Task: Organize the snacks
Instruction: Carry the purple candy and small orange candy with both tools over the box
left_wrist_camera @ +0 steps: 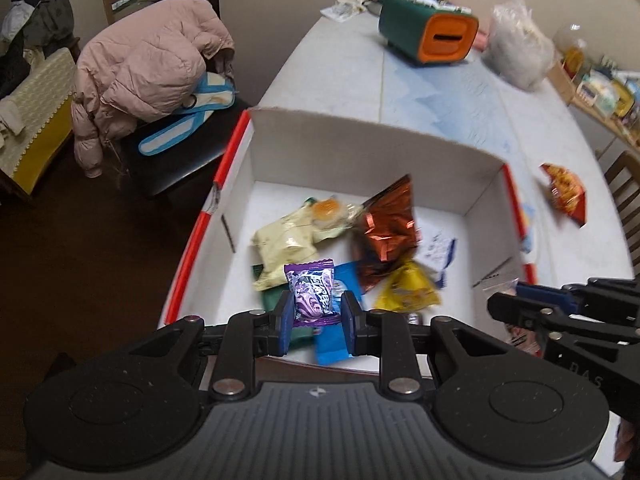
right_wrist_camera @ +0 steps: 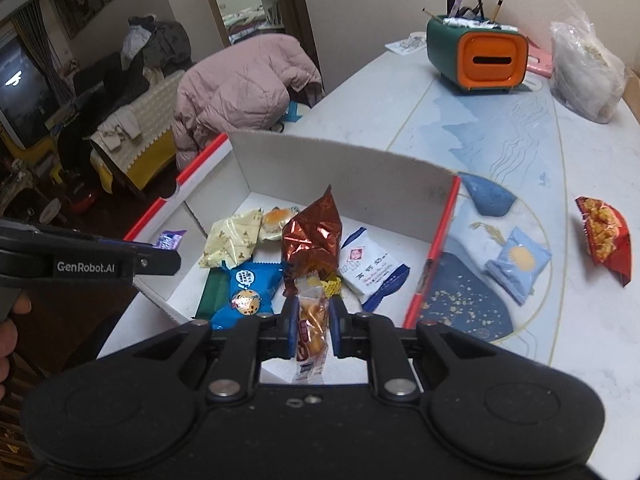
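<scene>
Both tongs hang over the near end of the open white box [right_wrist_camera: 344,168], which sits at the bench's [right_wrist_camera: 500,128] left edge and already holds a heap of packets. The left tongs [left_wrist_camera: 314,314] are clamped on a purple candy packet [left_wrist_camera: 312,292], the right tongs [right_wrist_camera: 314,330] on a clear-wrapped orange snack [right_wrist_camera: 312,332], each gripped across its middle so it hangs free, likely for dropping in. Still out on the bench to the box's right lie a pale blue packet [right_wrist_camera: 518,262] and a red snack bag [right_wrist_camera: 604,236].
</scene>
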The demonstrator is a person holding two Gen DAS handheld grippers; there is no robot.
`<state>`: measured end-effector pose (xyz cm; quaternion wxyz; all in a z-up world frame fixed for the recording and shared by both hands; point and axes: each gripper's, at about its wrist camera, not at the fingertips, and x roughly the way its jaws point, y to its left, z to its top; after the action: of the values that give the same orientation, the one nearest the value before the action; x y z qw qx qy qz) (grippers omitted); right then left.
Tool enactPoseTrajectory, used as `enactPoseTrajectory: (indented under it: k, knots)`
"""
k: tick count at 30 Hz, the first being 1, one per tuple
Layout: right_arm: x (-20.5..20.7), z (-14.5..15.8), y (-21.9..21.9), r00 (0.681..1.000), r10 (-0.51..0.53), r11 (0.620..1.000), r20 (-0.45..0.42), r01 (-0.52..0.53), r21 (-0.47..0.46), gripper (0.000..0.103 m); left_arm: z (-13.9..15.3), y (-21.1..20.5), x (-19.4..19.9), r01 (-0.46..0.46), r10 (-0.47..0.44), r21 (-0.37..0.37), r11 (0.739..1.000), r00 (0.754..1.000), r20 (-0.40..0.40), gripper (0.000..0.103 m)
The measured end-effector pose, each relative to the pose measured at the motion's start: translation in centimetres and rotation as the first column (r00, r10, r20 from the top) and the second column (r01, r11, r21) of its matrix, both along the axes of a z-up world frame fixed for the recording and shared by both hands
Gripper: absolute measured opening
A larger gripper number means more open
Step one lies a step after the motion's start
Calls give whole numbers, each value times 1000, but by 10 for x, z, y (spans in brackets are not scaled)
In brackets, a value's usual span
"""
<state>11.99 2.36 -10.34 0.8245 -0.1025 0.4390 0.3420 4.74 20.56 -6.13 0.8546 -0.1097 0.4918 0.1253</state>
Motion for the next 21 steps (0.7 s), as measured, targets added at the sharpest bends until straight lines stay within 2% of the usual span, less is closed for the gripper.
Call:
enactPoseTrajectory:
  k: [4, 13, 21]
  knots:
    - [5, -13, 12, 1000, -1, 999, -11, 0, -32, 14, -14, 12, 10, -9, 10, 19, 1000, 999, -42, 24]
    - [13, -37, 28, 1000, 2, 996, -31, -4, -85, 14, -45, 14, 34, 42, -35, 43, 998, 988, -151, 24]
    - [16, -49, 31, 999, 7, 993, -45, -12, -113, 16, -62, 11, 43, 65, -54, 46, 997, 977, -206, 24]
